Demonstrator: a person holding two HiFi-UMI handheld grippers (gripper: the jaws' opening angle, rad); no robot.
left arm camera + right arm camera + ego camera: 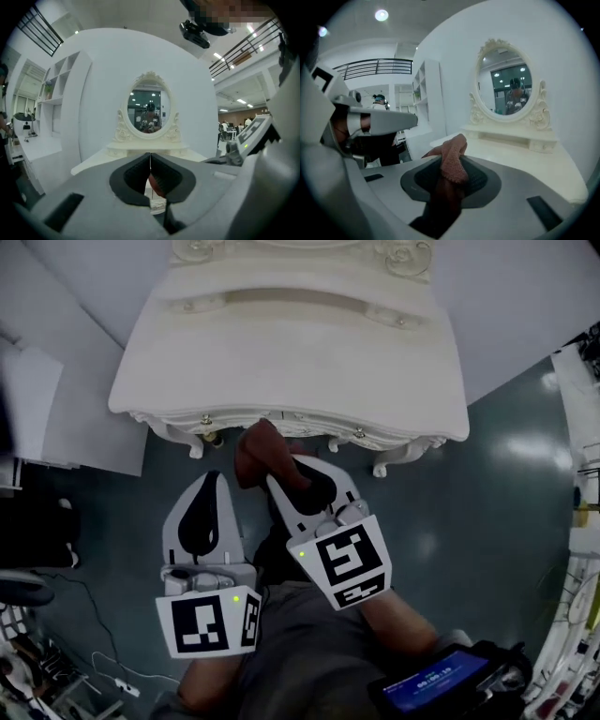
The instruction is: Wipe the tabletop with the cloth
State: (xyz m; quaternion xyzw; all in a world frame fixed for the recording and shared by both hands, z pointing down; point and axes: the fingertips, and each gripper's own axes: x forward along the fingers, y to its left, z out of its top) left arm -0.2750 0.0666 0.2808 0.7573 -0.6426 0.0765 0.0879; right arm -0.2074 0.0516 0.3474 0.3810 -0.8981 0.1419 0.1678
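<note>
A brownish-red cloth [259,454] is bunched in my right gripper [281,470], which is shut on it just in front of the white dressing table [281,343], below its front edge. In the right gripper view the cloth [452,161] sticks up between the dark pads of the right gripper [452,176], with the tabletop [520,159] beyond. My left gripper [211,482] hovers beside it on the left, shut, its pads meeting in a thin line with nothing held. In the left gripper view, a reddish scrap [157,185] shows through the gap under the pads of the left gripper [150,161].
An oval mirror [150,110] in a carved frame stands at the back of the table. White shelving [56,93] stands left of it. Cables [103,667] lie on the teal floor at lower left. A device with a blue screen [441,681] sits at lower right.
</note>
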